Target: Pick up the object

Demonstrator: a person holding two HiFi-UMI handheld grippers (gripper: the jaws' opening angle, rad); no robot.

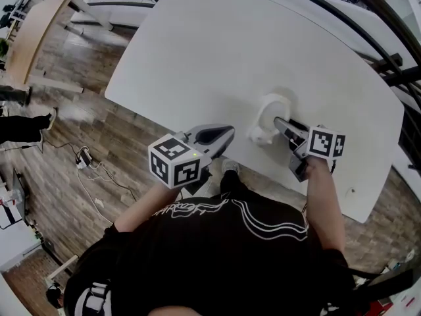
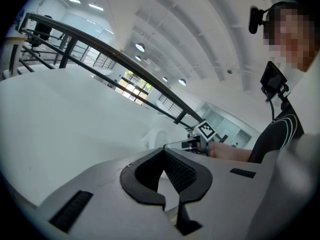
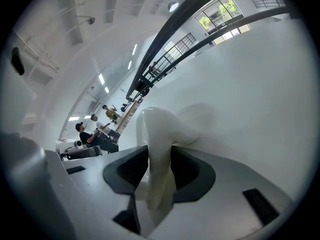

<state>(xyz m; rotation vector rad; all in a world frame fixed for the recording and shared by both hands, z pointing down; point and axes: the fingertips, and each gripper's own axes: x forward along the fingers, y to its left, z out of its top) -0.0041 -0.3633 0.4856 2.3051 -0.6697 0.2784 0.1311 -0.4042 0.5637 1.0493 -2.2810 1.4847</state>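
White table (image 1: 217,45) beside dark railing (image 2: 115,52); right hand-held gripper (image 3: 160,159) tight on white object (image 3: 157,126), left hand-held gripper (image 2: 161,156) pressed together.

— What carries everything here?
— A white table (image 1: 230,45) with rounded corners. It fills the upper middle and right of the head view.
— Anything on it?
— One white object (image 1: 268,116), curved like a loop, near the table's lower edge.
— And beneath?
— A wooden plank floor (image 1: 125,137) at the left, with a cable (image 1: 84,157) lying on it.
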